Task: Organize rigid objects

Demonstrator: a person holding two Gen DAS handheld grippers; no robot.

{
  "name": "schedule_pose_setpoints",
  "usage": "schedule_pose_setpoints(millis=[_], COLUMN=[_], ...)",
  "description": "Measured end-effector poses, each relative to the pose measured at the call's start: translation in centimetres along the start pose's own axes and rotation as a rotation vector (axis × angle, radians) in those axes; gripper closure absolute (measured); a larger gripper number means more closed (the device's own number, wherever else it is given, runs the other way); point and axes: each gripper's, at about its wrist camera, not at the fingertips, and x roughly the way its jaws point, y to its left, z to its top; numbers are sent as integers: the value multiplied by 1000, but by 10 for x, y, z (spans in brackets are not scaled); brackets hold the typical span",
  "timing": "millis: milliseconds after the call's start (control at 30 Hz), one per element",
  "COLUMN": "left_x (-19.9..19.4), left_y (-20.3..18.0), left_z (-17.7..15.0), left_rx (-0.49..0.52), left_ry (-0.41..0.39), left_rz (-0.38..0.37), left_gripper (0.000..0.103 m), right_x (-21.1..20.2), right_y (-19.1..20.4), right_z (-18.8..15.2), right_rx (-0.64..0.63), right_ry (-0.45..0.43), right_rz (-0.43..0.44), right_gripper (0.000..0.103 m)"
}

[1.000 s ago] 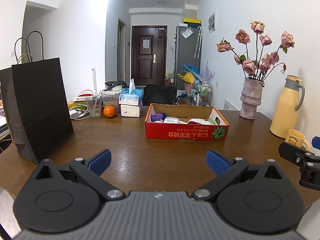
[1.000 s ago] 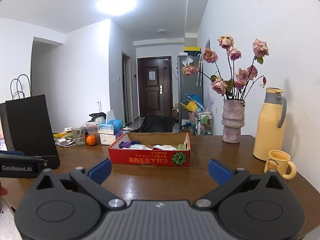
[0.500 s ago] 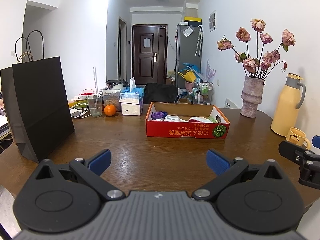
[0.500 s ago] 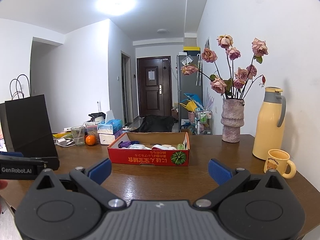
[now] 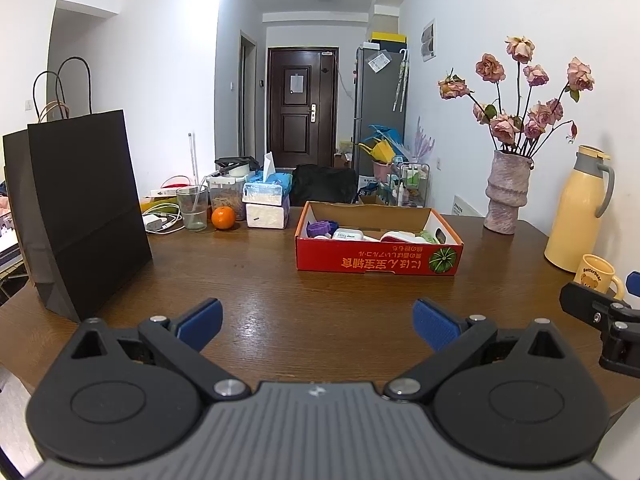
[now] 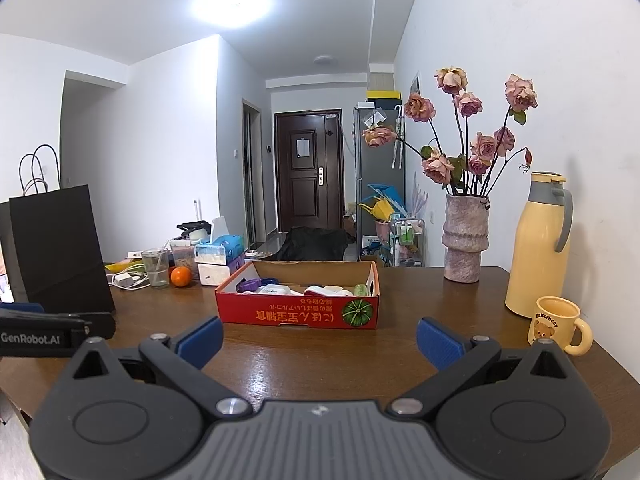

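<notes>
A red cardboard box [image 5: 378, 262] stands on the brown wooden table [image 5: 280, 300], also in the right wrist view [image 6: 296, 314]. It holds several small items: a purple one [image 5: 320, 227], white ones [image 5: 347, 235] and a green one [image 5: 429, 236]. My left gripper [image 5: 316, 322] is open and empty above the table's near edge, well short of the box. My right gripper [image 6: 320, 338] is open and empty, also short of the box. Each gripper shows at the edge of the other's view.
A black paper bag [image 5: 84, 208] stands at the left. A glass [image 5: 193, 208], an orange [image 5: 223, 217] and tissue boxes [image 5: 266, 204] sit at the back left. A vase of roses [image 5: 506, 196], a yellow thermos [image 5: 578, 208] and a yellow mug [image 6: 558, 324] stand at the right.
Both grippers have drawn back slightly from the box and risen a little. Both stay open and empty.
</notes>
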Motion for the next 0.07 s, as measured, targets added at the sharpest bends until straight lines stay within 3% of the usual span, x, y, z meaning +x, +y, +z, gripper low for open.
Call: schedule_pose_setpoints(millis=[67], left_x=[0], left_y=[1], left_z=[0], left_rx=[1], left_ry=[-1], left_rz=[-4], left_gripper=[0], right_x=[1], right_y=[1], right_z=[0], right_rx=[-2], right_ry=[2], right_rz=[1], right_gripper=[0])
